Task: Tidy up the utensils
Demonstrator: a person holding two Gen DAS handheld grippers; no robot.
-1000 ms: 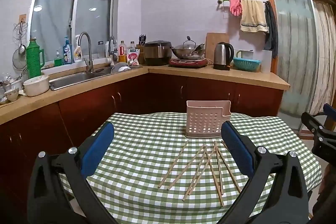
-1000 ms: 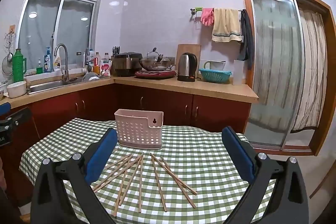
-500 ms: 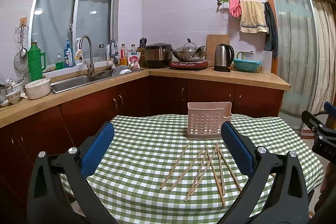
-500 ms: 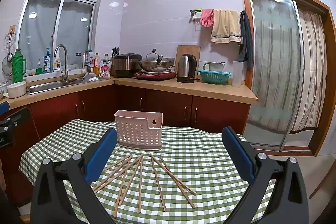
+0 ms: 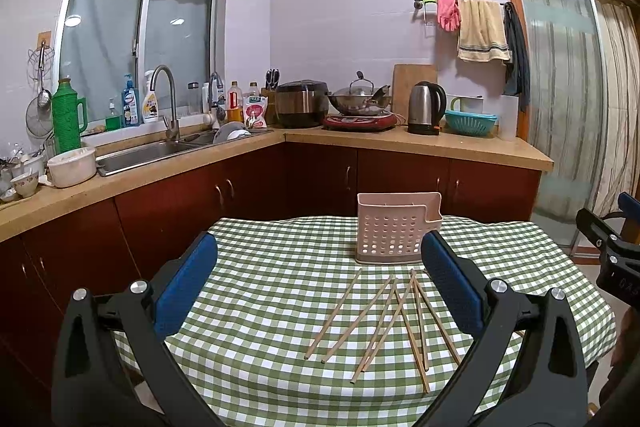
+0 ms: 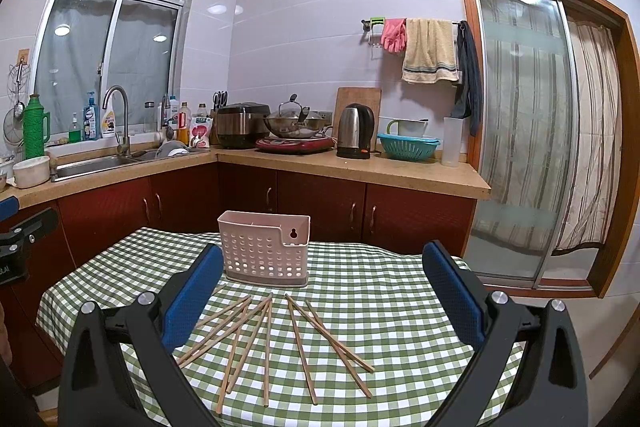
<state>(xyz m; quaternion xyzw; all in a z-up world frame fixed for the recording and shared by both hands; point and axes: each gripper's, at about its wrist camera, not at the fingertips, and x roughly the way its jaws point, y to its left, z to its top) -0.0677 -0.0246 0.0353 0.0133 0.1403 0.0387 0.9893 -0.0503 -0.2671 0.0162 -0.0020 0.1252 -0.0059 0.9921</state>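
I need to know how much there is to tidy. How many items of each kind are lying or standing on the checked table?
Wooden chopsticks: 8 visible, lying loose (a gripper finger may hide more)
Pink perforated utensil holder: 1, upright
Total: 9

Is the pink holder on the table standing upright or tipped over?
Upright. The pink holder stands on its flat base on the checked tablecloth, open top upward; the chopsticks lie loose in front of it.

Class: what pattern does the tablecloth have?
Green and white checks on the tablecloth; clearest in the right wrist view.
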